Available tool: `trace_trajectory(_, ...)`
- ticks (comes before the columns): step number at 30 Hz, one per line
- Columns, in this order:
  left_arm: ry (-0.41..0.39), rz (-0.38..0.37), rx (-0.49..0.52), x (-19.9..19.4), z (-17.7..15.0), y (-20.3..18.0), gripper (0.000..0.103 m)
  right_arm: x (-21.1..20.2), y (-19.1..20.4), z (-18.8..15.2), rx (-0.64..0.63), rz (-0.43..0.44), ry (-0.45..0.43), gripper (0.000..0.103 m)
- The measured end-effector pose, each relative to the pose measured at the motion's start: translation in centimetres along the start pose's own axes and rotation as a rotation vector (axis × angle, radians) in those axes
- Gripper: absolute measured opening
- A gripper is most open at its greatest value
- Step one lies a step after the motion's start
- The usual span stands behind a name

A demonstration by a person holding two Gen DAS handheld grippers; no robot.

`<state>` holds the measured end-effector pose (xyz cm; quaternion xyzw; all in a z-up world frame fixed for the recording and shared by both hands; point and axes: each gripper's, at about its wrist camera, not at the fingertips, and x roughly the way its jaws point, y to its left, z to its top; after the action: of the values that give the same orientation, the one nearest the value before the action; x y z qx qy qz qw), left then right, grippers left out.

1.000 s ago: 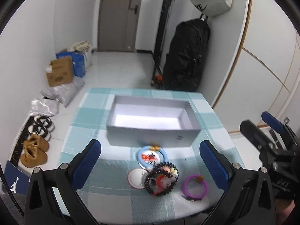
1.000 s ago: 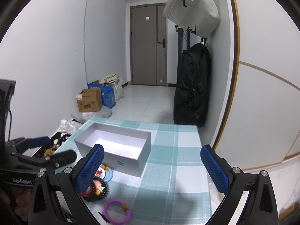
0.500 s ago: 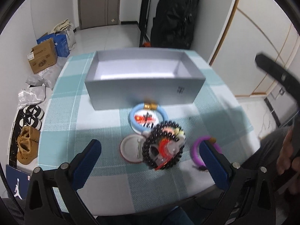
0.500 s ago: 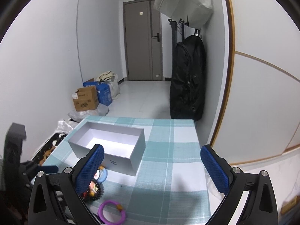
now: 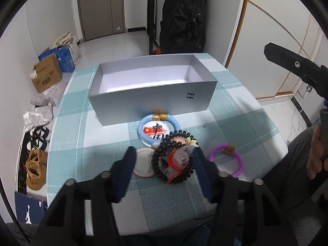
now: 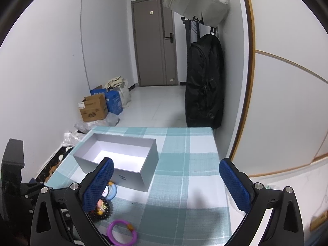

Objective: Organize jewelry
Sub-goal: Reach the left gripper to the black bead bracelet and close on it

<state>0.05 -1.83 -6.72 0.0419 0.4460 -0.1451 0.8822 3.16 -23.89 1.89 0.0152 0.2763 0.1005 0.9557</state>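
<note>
Two claw pads flank black bead bracelet [image 5: 173,157] | left claw [image 5: 164,160] closing

Motion blur smears the left gripper [image 5: 163,170] fingertips at lower centre. They partly cover the white badge [image 5: 143,164] and the black bead bracelet [image 5: 174,160]. At the right edge, the person's hand [image 5: 316,153] is cut off.
</note>
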Motion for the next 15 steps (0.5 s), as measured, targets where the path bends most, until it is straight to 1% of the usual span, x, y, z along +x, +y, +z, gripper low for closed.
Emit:
trace_trajectory(1, 0.004, 0.0, 0.005, 0.2, 0.0, -0.2, 0.037, 0.0, 0.0, 0.0, -0.001, 0.001, 0.0, 0.103)
trace_trajectory(2, 0.009, -0.003, 0.008, 0.3, 0.1, -0.3, 0.034, 0.0, 0.1, 0.0, -0.003, 0.001, 0.0, 0.103)
trace_trajectory(4, 0.017, -0.008, 0.019, 0.7, 0.1, -0.4, 0.023, 0.0, 0.2, 0.0, -0.009, 0.001, -0.001, 0.103)
trace_trajectory(8, 0.008, -0.011, 0.05, 0.6, 0.3, -0.8, 0.012, 0.0, 0.2, -0.1, -0.017, -0.005, -0.002, 0.103)
trace_trajectory(12, 0.007, -0.03, 0.037, 0.5, 0.5, -0.5, 0.012, 0.1, 0.1, -0.1, -0.006, -0.002, -0.001, 0.103)
trace_trajectory(15, -0.005, -0.076, -0.004, 0.1, 0.9, 0.2, 0.012, 0.1, 0.2, -0.1, -0.009, -0.002, 0.002, 0.103)
